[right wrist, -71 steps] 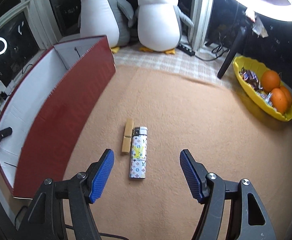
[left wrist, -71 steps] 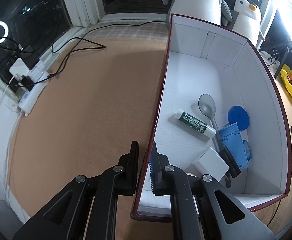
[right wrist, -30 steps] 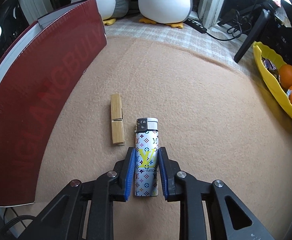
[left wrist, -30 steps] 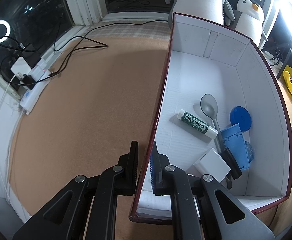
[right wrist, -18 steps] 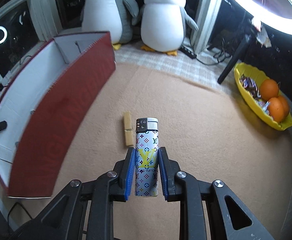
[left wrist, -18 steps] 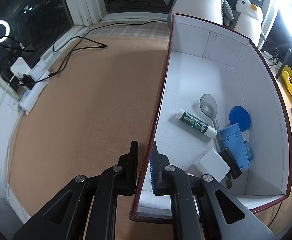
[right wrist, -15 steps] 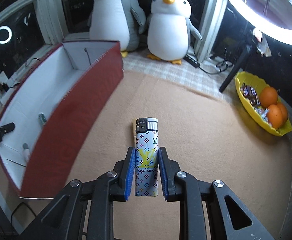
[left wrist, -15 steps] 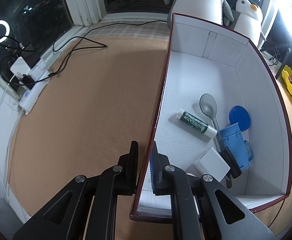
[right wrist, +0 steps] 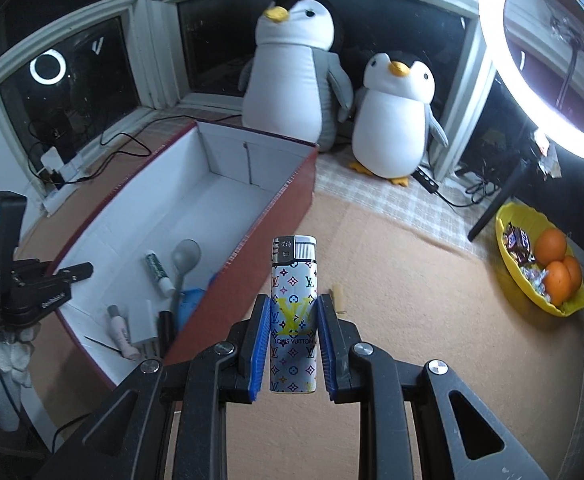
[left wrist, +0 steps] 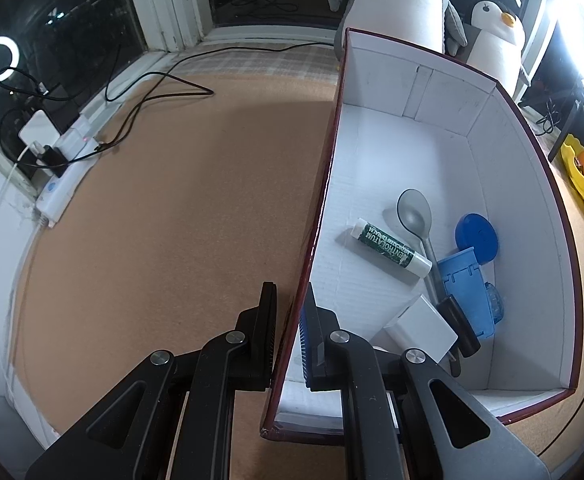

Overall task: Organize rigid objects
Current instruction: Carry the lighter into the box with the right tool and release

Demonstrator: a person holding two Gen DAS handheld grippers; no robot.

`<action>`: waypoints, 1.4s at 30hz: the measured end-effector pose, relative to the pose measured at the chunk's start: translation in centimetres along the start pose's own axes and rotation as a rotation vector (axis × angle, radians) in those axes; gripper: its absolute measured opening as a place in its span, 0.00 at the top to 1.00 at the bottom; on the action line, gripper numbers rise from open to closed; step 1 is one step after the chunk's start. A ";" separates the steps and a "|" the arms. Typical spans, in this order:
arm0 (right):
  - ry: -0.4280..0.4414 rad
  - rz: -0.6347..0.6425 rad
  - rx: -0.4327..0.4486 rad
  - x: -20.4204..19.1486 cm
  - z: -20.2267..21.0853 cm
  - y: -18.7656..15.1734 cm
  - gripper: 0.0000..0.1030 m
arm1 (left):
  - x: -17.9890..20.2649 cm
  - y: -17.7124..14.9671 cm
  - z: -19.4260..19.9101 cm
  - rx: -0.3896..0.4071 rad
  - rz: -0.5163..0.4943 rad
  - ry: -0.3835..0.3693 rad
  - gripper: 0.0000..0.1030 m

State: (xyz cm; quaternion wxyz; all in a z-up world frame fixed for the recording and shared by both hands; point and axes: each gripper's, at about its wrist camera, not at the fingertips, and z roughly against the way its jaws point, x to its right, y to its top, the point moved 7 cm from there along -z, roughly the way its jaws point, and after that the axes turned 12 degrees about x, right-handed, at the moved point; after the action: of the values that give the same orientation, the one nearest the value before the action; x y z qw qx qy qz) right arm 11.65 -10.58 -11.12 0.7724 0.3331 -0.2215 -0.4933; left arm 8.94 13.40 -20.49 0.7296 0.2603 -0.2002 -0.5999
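Observation:
My right gripper (right wrist: pixel 293 332) is shut on a white patterned lighter (right wrist: pixel 294 312) and holds it well above the brown mat, to the right of the red box (right wrist: pixel 268 216). A wooden clothespin (right wrist: pixel 339 298) lies on the mat, mostly hidden behind a finger. My left gripper (left wrist: pixel 288 332) is shut on the red box's left wall (left wrist: pixel 321 208). Inside the box lie a grey spoon (left wrist: pixel 415 216), a green lip balm tube (left wrist: pixel 391 248), a blue lid (left wrist: pixel 476 236), a blue plastic piece (left wrist: pixel 467 292) and a white block (left wrist: pixel 421 330). The left gripper also shows in the right wrist view (right wrist: pixel 52 280).
Two plush penguins (right wrist: pixel 299 64) stand behind the box by the window. A yellow bowl (right wrist: pixel 531 280) with oranges and sweets sits at the right. A ring light (right wrist: pixel 547 56) on a stand is at the far right. Cables and a power strip (left wrist: pixel 64 160) lie at the left.
My right gripper closed on the lighter, lifted it off the mat and rose higher, so the box interior now shows. The left gripper kept its hold on the box wall.

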 end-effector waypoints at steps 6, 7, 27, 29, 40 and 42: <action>0.064 0.011 0.019 -2.7 0.0 1.2 0.80 | 0.0 0.0 0.0 0.001 0.002 -0.003 0.91; 0.081 0.009 0.017 -3.3 -0.2 1.4 0.80 | 0.0 -0.1 0.0 0.002 0.004 -0.005 0.91; 0.263 -0.013 -0.094 -11.0 -4.0 -0.1 0.80 | -0.4 -0.1 1.0 0.032 0.034 -0.041 0.91; 0.265 -0.008 -0.095 -11.1 -4.0 -0.2 0.79 | -0.5 -0.1 1.1 0.034 0.036 -0.043 0.91; 0.249 -0.002 -0.070 -10.5 -3.2 0.0 0.49 | -0.6 -0.2 1.4 0.040 0.034 -0.050 0.91; 0.241 -0.016 -0.066 -10.1 -3.1 0.0 0.48 | -0.6 -0.2 1.4 0.041 0.032 -0.051 0.91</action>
State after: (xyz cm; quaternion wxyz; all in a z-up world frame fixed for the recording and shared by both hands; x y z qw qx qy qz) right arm 9.55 -0.51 -13.38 0.8001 0.3661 -0.1083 -0.4627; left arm 7.80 13.72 -19.47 0.7283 0.2566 -0.2352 -0.5903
